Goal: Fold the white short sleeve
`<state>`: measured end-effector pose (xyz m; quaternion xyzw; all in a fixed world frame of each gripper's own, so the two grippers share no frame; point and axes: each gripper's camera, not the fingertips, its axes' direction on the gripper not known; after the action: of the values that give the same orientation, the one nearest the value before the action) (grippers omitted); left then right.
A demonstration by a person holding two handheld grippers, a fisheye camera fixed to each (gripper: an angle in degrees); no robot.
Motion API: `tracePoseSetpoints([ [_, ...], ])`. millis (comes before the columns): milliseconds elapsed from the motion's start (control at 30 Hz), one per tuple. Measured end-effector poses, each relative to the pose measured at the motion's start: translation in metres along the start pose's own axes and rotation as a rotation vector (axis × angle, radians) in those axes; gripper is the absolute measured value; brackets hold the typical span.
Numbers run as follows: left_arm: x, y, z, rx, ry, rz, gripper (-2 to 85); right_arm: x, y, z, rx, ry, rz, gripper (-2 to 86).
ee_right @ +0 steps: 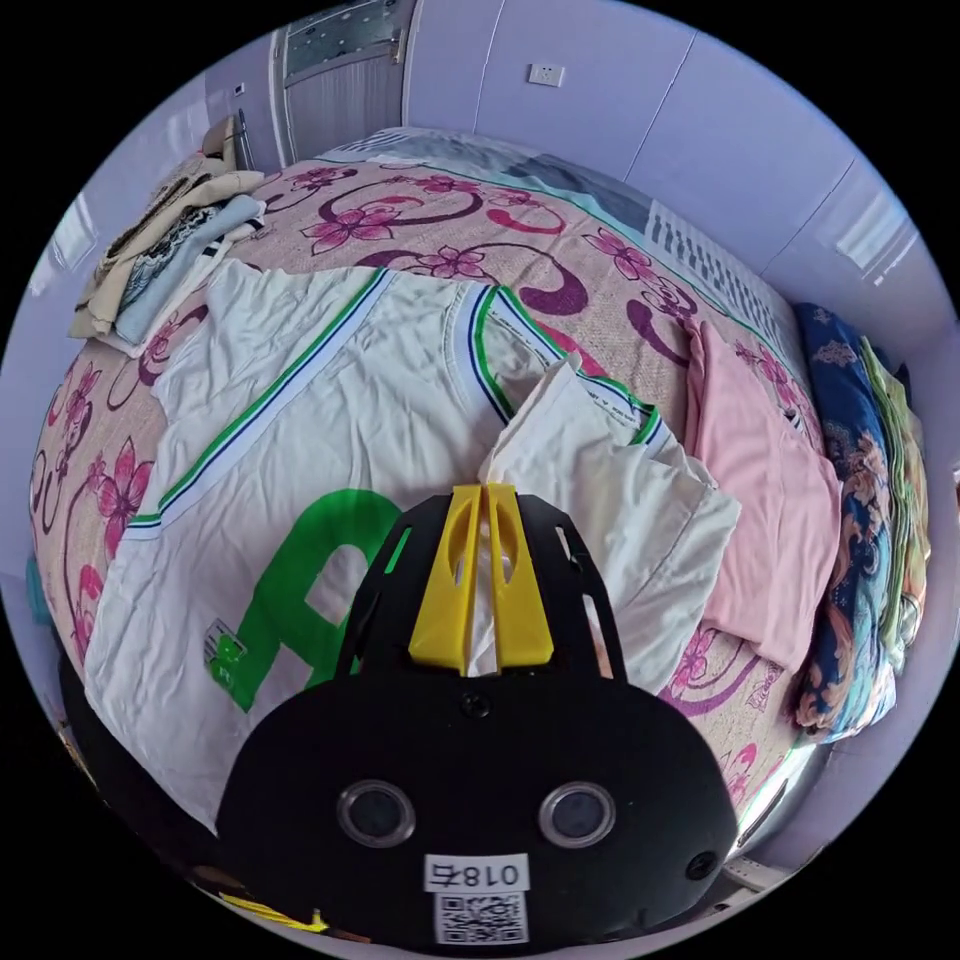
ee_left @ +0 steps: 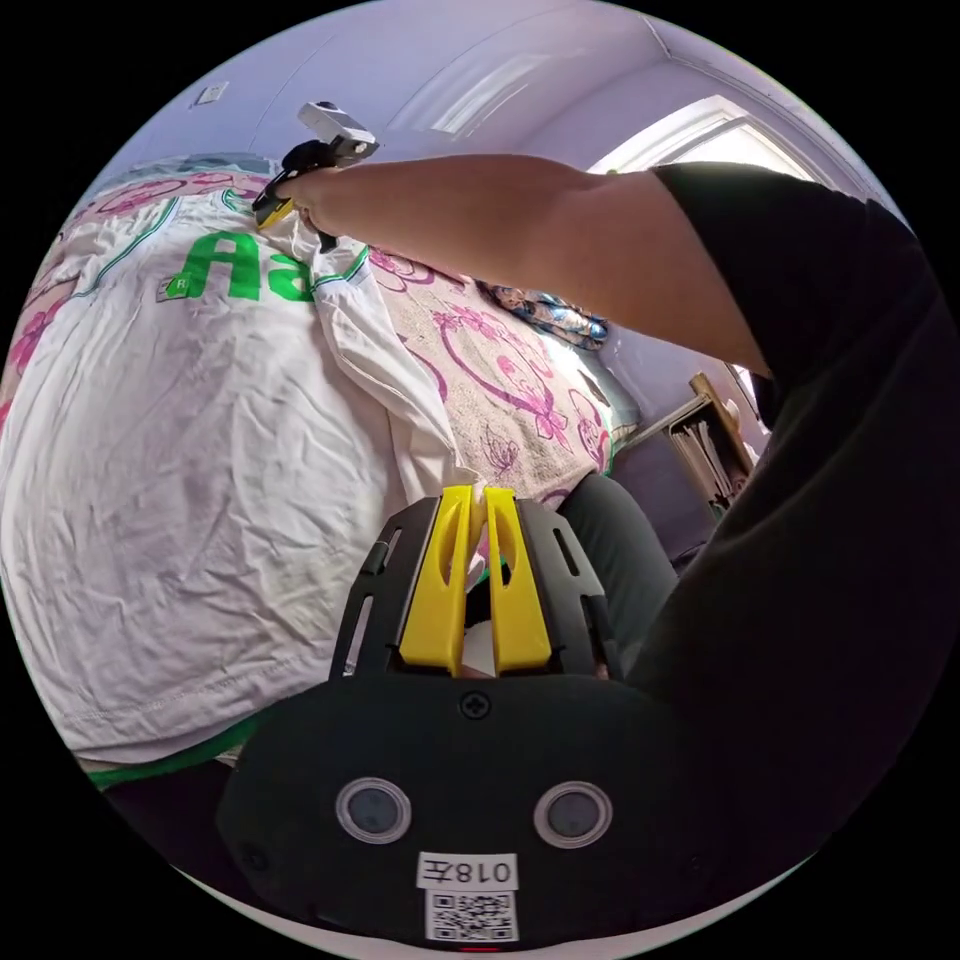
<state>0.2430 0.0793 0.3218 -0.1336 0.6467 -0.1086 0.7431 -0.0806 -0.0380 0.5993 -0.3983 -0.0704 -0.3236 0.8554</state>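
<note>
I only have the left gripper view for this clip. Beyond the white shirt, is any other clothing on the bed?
Observer: Yes. The right gripper view shows a pink garment lying flat beside the white short-sleeve shirt with green lettering.
Operator: Anything stacked up?
Observer: A pile of folded clothes sits at the far corner of the floral bedspread, past the shirt's spread sleeve.
Operator: What has the right gripper got?
Observer: The right gripper has its jaws closed on the shirt's other sleeve, folded in over the chest.
</note>
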Motion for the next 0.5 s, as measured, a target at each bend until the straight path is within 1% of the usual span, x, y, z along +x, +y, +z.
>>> tracePoseSetpoints([
  [133,-0.007,0.006,-0.003,0.037,0.033,-0.023,0.0,-0.021,0.001,-0.013,0.037,0.067,-0.009,0.3],
  [267,-0.012,0.015,-0.001,0.076,0.053,-0.049,-0.4,-0.033,0.005,-0.026,0.065,0.065,-0.056,1.2],
  [300,-0.02,0.019,0.004,0.064,0.06,-0.088,-0.4,-0.035,0.005,-0.027,0.071,0.042,-0.081,1.4],
  [333,-0.025,0.021,0.007,0.056,0.064,-0.118,-0.4,-0.04,0.006,-0.024,0.05,-0.029,-0.137,2.2],
  [367,-0.037,0.027,0.011,0.049,0.077,-0.189,-0.4,-0.043,0.006,-0.02,0.007,-0.097,-0.185,4.0],
  [400,-0.049,0.034,0.015,0.056,0.095,-0.26,-0.4,-0.045,0.006,-0.019,-0.005,-0.127,-0.204,5.3],
  [467,-0.066,0.043,0.02,0.059,0.124,-0.352,-0.5,-0.046,0.008,-0.02,-0.037,-0.274,-0.258,8.1],
  [500,-0.075,0.049,0.023,0.062,0.138,-0.407,-0.5,-0.045,0.009,-0.023,-0.036,-0.314,-0.267,8.2],
])
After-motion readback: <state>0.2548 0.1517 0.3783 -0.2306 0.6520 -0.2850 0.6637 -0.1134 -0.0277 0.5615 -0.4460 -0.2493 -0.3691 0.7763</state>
